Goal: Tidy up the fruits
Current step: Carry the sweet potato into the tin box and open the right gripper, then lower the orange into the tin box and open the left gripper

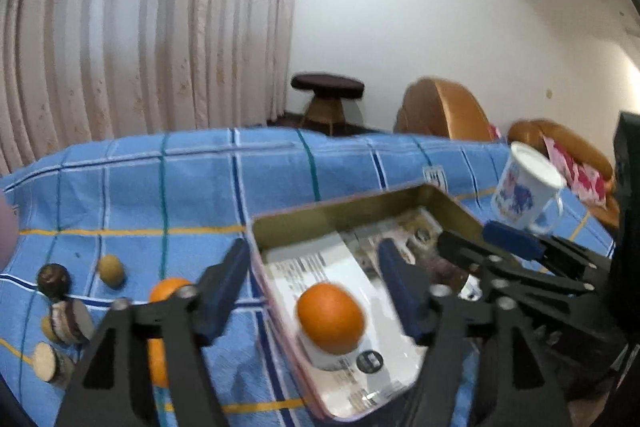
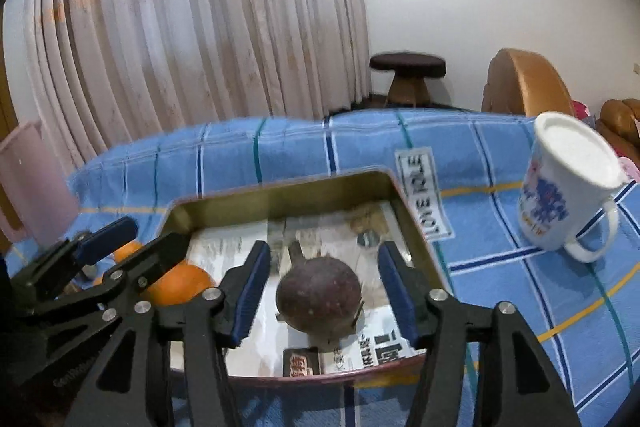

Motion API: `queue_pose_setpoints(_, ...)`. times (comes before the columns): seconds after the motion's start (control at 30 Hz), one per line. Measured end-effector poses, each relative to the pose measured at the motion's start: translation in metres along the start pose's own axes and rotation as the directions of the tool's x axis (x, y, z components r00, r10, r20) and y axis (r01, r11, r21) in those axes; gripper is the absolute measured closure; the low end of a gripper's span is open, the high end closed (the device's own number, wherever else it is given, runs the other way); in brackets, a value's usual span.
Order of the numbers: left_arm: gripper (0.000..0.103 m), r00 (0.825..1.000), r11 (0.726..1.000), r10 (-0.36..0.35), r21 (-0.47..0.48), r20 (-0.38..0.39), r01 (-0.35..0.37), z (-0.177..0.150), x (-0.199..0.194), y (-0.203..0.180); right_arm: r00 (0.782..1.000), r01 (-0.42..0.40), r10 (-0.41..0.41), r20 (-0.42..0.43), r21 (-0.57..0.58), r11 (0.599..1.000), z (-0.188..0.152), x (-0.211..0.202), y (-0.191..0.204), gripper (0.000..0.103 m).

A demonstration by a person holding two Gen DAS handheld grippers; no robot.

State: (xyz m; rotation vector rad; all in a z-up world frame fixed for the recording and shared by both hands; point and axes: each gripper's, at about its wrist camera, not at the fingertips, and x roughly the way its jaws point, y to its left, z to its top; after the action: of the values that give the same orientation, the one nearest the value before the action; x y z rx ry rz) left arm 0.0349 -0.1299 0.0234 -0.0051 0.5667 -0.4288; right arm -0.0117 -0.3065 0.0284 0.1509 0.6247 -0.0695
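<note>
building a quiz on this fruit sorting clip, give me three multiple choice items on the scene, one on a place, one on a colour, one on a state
1. Where does the orange between the left gripper fingers sit?
A. inside the metal tray
B. in the mug
C. on the stool

2. What colour is the round fruit between the right gripper fingers?
A. bright green
B. dark purplish brown
C. yellow

3. How does the white mug stand?
A. on its side
B. mouth up
C. upside down, base up

Answers:
1 A, the orange rests on the printed paper lining the tray.
2 B, its skin is dark and dull with pale specks.
3 C, its flat closed base faces up and the wider rim meets the blue checked cloth.
</note>
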Motion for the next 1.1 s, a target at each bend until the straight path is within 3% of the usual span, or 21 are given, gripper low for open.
queue_pose_setpoints(0.1, 0.007, 0.999, 1.000, 0.017, -0.004, 0.038, -0.016, 0.004, -0.012, 0.005, 0.998, -0.023, 0.020, 0.063, 0.055, 0.998, 0.003, -0.012, -0.008, 0.025)
queue_pose_setpoints(0.27, 0.000, 0.989, 0.994, 0.105, -0.028, 0.104, -0.103, 0.009, -0.036, 0.025, 0.992, -0.011, -0.002, 0.125, 0.103, 0.995, 0.006, -0.021, -0.016, 0.024)
queue_pose_setpoints(0.4, 0.000, 0.976, 0.983, 0.179, -0.071, 0.120, -0.172, 0.001, -0.048, 0.049, 0.991, -0.006, -0.008, 0.135, 0.103, 0.995, 0.005, -0.021, -0.015, 0.024)
queue_pose_setpoints(0.53, 0.000, 0.965, 0.969, 0.245, -0.048, 0.096, -0.241, -0.008, -0.049, 0.062, 0.988, 0.019, -0.029, 0.150, 0.064, 0.998, -0.001, -0.022, -0.006, 0.025)
queue_pose_setpoints(0.87, 0.000, 0.953, 0.955, 0.297, -0.030, 0.057, -0.296, -0.026, -0.051, 0.085, 0.974, 0.081, -0.086, 0.212, 0.031, 0.996, -0.013, -0.033, 0.021, 0.025)
queue_pose_setpoints(1.1, 0.000, 0.948, 0.948, 0.318, -0.020, 0.027, -0.318, -0.033, -0.052, 0.102, 0.975, 0.066, -0.066, 0.212, 0.009, 0.998, -0.024, -0.038, 0.050, 0.025)
